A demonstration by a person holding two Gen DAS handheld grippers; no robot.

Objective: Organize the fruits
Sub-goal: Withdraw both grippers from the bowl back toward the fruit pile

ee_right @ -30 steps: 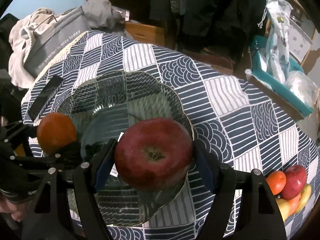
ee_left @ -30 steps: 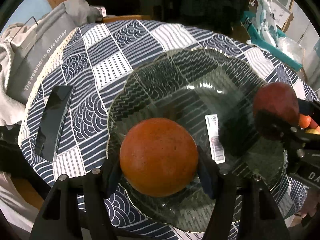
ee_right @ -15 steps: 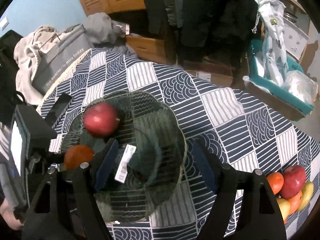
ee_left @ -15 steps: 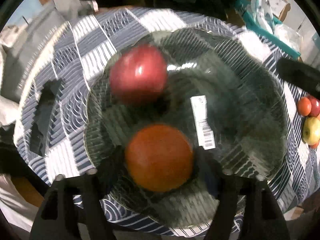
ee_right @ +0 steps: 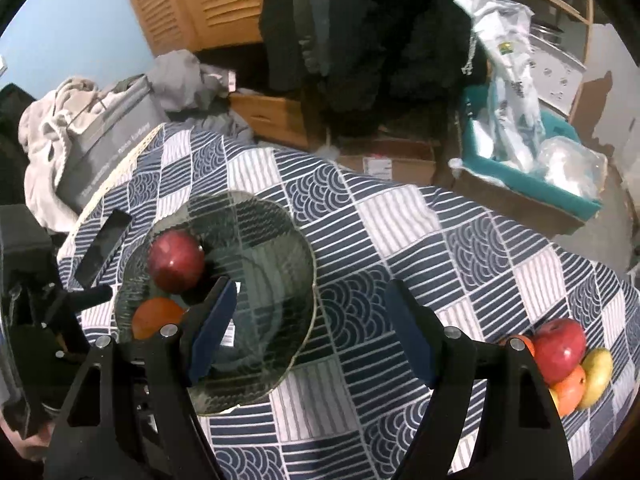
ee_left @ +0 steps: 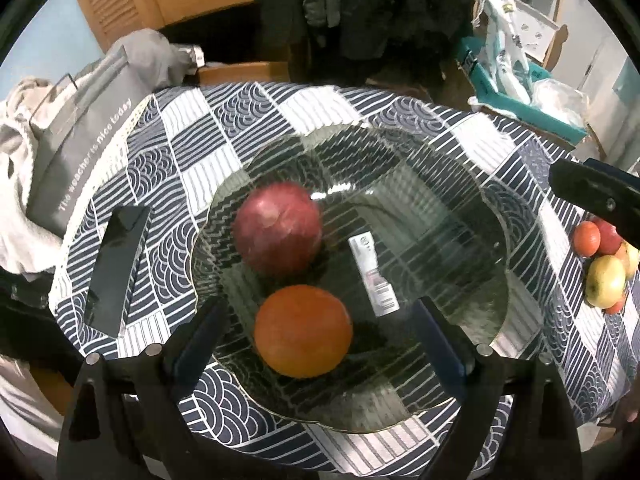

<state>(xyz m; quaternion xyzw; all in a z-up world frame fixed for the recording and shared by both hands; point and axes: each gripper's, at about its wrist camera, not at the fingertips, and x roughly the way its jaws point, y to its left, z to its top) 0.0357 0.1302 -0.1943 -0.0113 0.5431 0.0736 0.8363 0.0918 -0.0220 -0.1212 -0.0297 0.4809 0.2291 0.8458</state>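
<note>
On the blue patterned tablecloth (ee_left: 248, 120) the glass bowl (ee_left: 460, 216) holds the red apple (ee_left: 278, 229) and orange (ee_left: 303, 330), touching. My left gripper (ee_left: 316, 332) has just been opening, jaws clear of the orange between them; my right gripper (ee_right: 312, 328) gapes empty.

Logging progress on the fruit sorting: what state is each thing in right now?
Red apple: lying in the glass bowl, released.
Orange: in the bowl beside the apple, released.
Left gripper: open, jaws just widened, clear of the orange.
Right gripper: open, empty.
Fruit pile: on the tablecloth, unsorted.

Ribbed clear glass bowl (ee_left: 460, 216), glossy red apple (ee_left: 278, 229), matt patterned cloth tablecloth (ee_right: 400, 216)
</note>
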